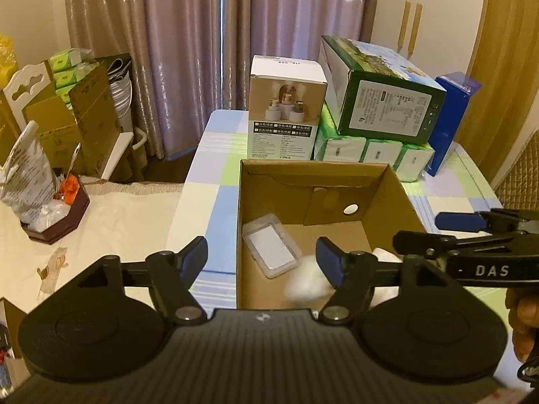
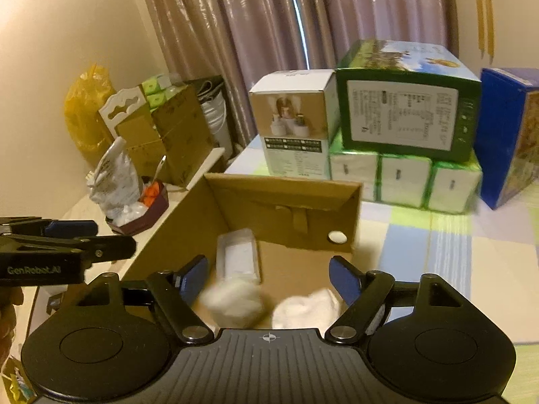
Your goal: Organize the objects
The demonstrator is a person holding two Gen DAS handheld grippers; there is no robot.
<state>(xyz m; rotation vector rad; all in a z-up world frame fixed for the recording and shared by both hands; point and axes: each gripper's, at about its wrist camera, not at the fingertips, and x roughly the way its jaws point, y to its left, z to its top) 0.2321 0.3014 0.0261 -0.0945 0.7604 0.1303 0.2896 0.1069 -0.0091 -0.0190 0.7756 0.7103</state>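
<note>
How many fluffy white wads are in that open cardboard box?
2. One white wad lies in front of the clear plastic case; the other wad sits at the near right corner of the cardboard box. More may hide under the grippers.

An open brown cardboard box (image 1: 323, 175) is seen at centre frame in the left wrist view, upright, top open, a round hole punched through an inner flap at its far end. On the box floor, toward the left wall, a clear plastic case (image 1: 271, 249) with a white insert is lying flat, angled slightly. Just below it, a white fluffy wad (image 1: 305, 281) is caught blurred, near the bottom centre of the box. In the right wrist view a second white crumpled wad (image 2: 306, 308) is seen just right of the first, low in the frame.
</note>
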